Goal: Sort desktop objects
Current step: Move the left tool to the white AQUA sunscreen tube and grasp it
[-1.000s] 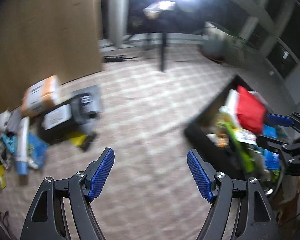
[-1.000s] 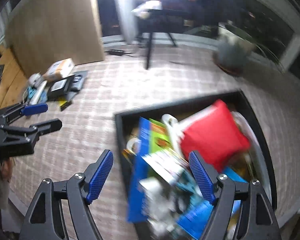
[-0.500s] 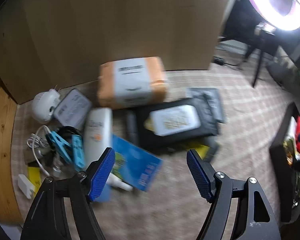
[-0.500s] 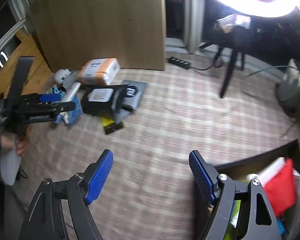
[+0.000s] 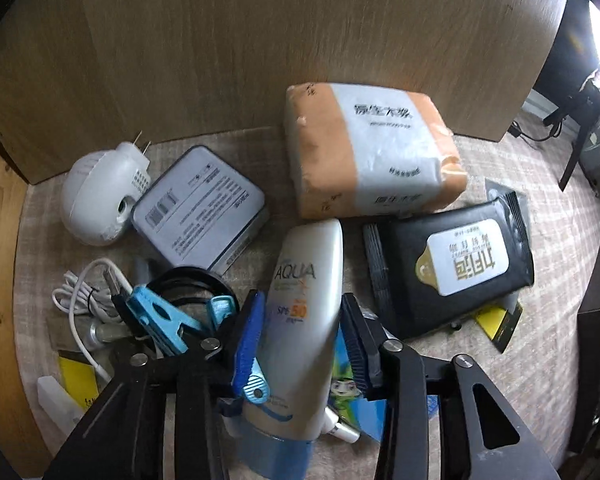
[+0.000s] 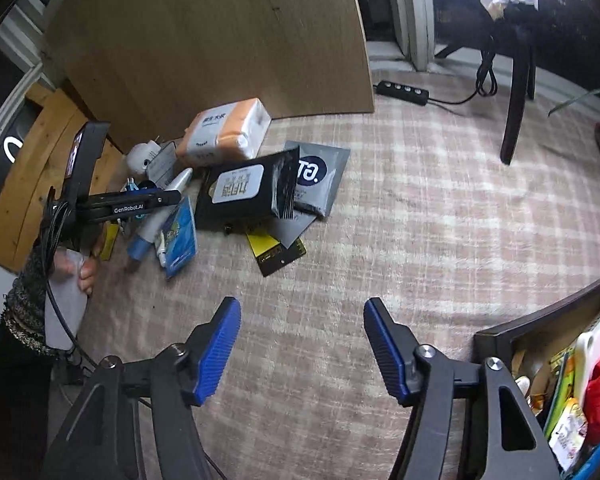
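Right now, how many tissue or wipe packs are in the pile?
2. The orange tissue pack lies against the wooden board; the black wipes pack lies in front of it, right of the tube. More may be hidden underneath.

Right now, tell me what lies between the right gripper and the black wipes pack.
Right wrist view: bare carpet, then a yellow-black packet at the wipes pack, ahead of the right gripper.

bare carpet (image 6: pixel 440 220) open mid-floor, clutter pile (image 6: pixel 236 184) against wooden board (image 6: pixel 220 32)
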`<state>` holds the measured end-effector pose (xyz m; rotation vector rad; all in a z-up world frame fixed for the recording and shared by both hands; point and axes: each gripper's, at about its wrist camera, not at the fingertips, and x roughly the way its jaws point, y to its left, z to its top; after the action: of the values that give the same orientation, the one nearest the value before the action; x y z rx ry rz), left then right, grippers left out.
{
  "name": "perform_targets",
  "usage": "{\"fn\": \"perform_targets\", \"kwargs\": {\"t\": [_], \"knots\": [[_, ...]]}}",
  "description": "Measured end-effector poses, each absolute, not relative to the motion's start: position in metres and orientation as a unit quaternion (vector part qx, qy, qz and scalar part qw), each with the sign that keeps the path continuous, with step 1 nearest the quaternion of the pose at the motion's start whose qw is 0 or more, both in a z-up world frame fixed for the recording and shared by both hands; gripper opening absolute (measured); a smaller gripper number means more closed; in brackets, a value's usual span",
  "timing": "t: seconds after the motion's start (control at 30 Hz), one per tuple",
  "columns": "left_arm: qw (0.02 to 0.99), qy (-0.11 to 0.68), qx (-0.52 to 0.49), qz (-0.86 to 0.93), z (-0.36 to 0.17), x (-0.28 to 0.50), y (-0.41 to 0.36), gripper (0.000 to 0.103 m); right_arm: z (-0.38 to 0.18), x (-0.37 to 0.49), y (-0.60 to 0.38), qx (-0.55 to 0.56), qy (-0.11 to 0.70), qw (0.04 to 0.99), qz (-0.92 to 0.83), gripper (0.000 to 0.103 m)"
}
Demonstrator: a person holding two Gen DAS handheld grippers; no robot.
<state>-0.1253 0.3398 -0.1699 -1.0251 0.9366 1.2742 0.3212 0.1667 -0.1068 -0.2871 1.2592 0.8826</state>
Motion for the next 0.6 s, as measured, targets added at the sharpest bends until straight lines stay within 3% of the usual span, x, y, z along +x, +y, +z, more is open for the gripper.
{"fn": "perform_targets", "kwargs": {"t": [0.17, 0.33, 0.6], "knots": [[0.596, 0.39, -0.459, 0.531, -0.178, -0.118, 0.314, 0.033, -0.114, 0.319, 0.163, -0.113, 0.58, 0.699, 0.401, 0.054], [0.615, 0.37, -0.47, 0.514, -0.184, -0.09, 0.268, 0.032, -0.121, 0.313, 0.164, -0.104, 0.59, 0.686, 0.412, 0.047], [0.659, 0.336, -0.491, 0.461, -0.188, -0.043, 0.204, 0.032, -0.142, 0.294, 0.169, -0.086, 0.615, 0.652, 0.434, 0.046]]}}
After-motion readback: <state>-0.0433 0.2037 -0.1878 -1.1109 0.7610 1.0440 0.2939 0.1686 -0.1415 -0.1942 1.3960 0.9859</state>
